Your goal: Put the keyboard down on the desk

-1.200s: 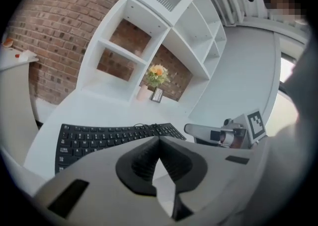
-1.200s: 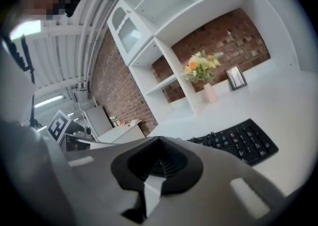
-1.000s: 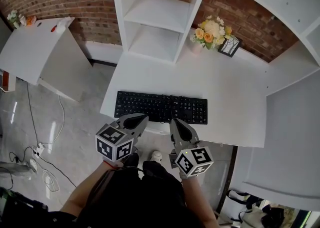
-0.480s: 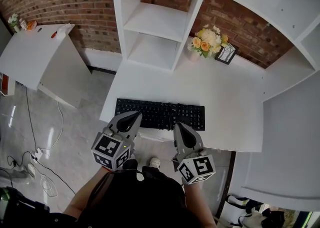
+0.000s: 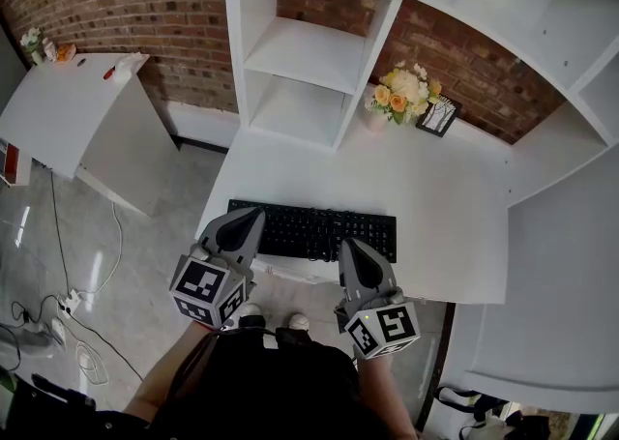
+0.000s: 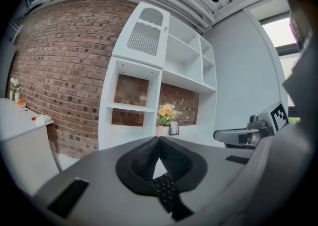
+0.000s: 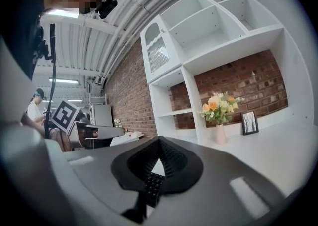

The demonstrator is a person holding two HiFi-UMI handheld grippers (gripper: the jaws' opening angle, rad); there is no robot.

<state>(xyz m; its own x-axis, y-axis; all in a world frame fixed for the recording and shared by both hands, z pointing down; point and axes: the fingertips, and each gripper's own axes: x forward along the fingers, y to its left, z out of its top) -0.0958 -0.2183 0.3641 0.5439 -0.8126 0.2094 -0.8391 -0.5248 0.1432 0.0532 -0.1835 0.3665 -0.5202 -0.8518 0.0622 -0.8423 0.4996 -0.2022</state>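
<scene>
A black keyboard (image 5: 314,231) lies flat on the white desk (image 5: 435,216), close to its front edge. My left gripper (image 5: 253,216) is shut, its tip over the keyboard's left end. The right gripper (image 5: 346,247) is also shut, its tip at the keyboard's front edge right of the middle. In the left gripper view the jaws (image 6: 159,138) meet at the tip, and keyboard keys (image 6: 165,190) show below through the gap behind it. The right gripper view shows the same: closed jaws (image 7: 159,139) above the keys (image 7: 151,185). Nothing sits between either pair of pads.
A vase of flowers (image 5: 398,92) and a small picture frame (image 5: 437,116) stand at the desk's back against the brick wall. A white shelf unit (image 5: 300,51) rises at the back left. A separate white table (image 5: 68,100) stands far left, with cables (image 5: 68,303) on the floor.
Both grippers stay shut. The left one has shifted left, toward the keyboard's left end. The keyboard rests in the same place on the desk while the head view has drifted.
</scene>
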